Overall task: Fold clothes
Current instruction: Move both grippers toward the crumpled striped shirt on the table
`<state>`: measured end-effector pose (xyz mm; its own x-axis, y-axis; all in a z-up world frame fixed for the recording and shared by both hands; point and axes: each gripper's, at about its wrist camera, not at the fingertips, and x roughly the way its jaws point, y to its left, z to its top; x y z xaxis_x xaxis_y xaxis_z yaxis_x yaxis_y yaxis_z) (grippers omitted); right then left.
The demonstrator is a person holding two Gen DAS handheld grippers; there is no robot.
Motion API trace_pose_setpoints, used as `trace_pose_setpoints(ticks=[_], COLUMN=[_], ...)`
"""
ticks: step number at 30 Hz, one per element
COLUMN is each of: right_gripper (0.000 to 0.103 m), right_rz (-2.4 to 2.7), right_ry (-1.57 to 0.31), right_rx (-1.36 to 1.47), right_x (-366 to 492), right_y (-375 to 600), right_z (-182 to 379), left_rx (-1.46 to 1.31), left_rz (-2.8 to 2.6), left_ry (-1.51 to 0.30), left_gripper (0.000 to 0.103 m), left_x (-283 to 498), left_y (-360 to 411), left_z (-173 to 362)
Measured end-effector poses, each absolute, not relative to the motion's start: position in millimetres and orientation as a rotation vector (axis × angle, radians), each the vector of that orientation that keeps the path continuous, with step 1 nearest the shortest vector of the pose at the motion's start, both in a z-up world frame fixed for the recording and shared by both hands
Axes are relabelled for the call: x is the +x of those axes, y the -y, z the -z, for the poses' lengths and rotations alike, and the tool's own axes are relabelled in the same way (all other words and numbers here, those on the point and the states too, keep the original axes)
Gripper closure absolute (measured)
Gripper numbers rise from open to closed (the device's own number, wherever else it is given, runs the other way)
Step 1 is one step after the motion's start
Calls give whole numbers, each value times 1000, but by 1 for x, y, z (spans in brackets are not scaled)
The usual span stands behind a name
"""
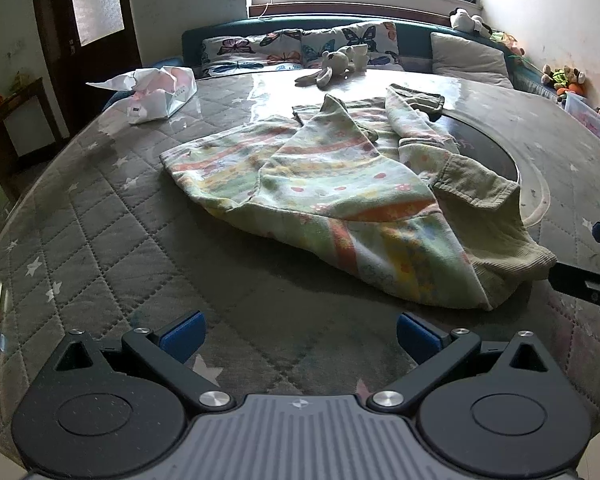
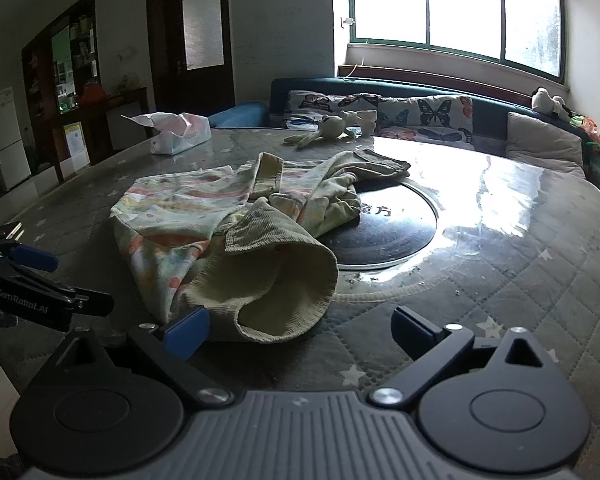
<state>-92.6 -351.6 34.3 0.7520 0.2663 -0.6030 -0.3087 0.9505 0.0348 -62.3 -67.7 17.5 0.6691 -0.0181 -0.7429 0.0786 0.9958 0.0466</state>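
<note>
A rumpled pastel striped garment with olive corduroy cuffs lies on the round table, one sleeve cuff pointing toward me. It also shows in the right wrist view, its open cuff nearest. My left gripper is open and empty, just short of the garment's near edge. My right gripper is open and empty, its left pad touching or just in front of the cuff. Each gripper shows at the other view's edge: the right one and the left one.
The table has a quilted star cover under glass and a dark round hotplate partly under the garment. A tissue pack and a plush rabbit lie farther back. A bench with butterfly cushions runs behind.
</note>
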Motion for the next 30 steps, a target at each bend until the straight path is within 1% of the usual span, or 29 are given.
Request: trace_pose_setpoints(ticks=[7,17,28,30], right_gripper=[4,5,10,13], right_rz=[-338,-345,-367,-369], right_ry=[-644,-656,-666,-665], right_rx=[-73,-60,-66,-67], right_x=[-89,-82,-71,-68], right_y=[342,335,327,325], right_z=[-34,-32,-34,-35], left_rx=[72,75,69,64], left_rz=[63,69,70,72], left_ry=[-832,-871,-874,-867], left_gripper=[0,0,0,0], left_x=[-57,-43,-30,-27], left_y=[69,72,70,69], left_z=[-22,-19,-21,-24])
